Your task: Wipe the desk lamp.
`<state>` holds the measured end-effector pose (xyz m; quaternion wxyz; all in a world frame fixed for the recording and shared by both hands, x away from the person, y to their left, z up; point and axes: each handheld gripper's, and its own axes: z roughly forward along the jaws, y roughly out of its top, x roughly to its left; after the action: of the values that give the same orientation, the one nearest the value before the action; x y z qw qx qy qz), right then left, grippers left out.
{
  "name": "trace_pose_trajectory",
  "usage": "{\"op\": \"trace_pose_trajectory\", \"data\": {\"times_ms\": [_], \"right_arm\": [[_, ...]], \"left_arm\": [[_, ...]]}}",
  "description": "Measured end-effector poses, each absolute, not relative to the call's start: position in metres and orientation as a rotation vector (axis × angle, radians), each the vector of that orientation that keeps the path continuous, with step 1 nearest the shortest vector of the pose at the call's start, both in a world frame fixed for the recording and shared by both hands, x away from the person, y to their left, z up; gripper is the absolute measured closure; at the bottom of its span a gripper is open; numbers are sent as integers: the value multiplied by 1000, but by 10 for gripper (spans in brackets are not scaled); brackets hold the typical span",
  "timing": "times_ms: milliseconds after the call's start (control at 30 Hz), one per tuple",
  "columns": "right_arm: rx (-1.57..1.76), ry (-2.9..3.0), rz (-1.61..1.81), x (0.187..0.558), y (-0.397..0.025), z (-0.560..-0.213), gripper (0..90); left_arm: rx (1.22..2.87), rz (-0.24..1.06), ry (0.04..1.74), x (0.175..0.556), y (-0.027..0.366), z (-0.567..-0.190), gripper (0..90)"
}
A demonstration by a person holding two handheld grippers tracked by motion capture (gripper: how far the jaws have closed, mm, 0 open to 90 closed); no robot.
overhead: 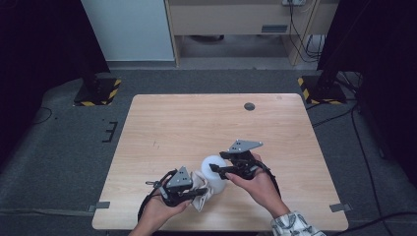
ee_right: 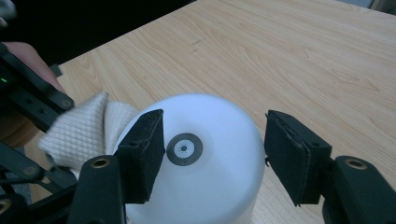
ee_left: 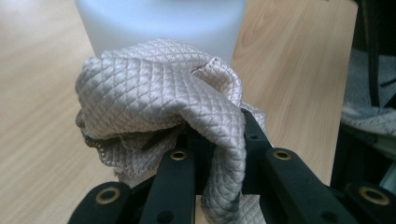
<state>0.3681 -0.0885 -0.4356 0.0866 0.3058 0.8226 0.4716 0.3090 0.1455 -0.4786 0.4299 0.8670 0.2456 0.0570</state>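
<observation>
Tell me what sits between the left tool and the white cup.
A bunched quilted cloth, clamped in the left tool, lies against the side of the white cup. The left gripper view shows it best; the high view shows it too.

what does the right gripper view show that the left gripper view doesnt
Right gripper view alone: the domed top of the white container with its round grey disc, the right gripper with its fingers open on either side of that top, and a bit of the person's hand.

Left gripper view alone: the cloth's diamond weave close up, bunched and clamped in the left gripper.

Both: the beige cloth pressed against the container, and the wooden table.
</observation>
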Motion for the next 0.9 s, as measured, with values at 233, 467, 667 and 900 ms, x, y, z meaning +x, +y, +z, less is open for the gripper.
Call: {"op": "trace_pose_trajectory", "data": {"times_ms": [233,467,667,900], "right_arm": [[910,2447,1407,368,-88,-436,385],[910,2456,1402,368,-88,-435,386],[911,2454,1399,368,-88,-435,386],[905,2459,1400,368,-88,-435,386]], "left_arm": [[2127,159,596,305,146,-470,790],[2083,199,580,303,151,-449,790],[2126,179,623,309,155,-466,790],[2169,161,672,318,158,-482,790]]}}
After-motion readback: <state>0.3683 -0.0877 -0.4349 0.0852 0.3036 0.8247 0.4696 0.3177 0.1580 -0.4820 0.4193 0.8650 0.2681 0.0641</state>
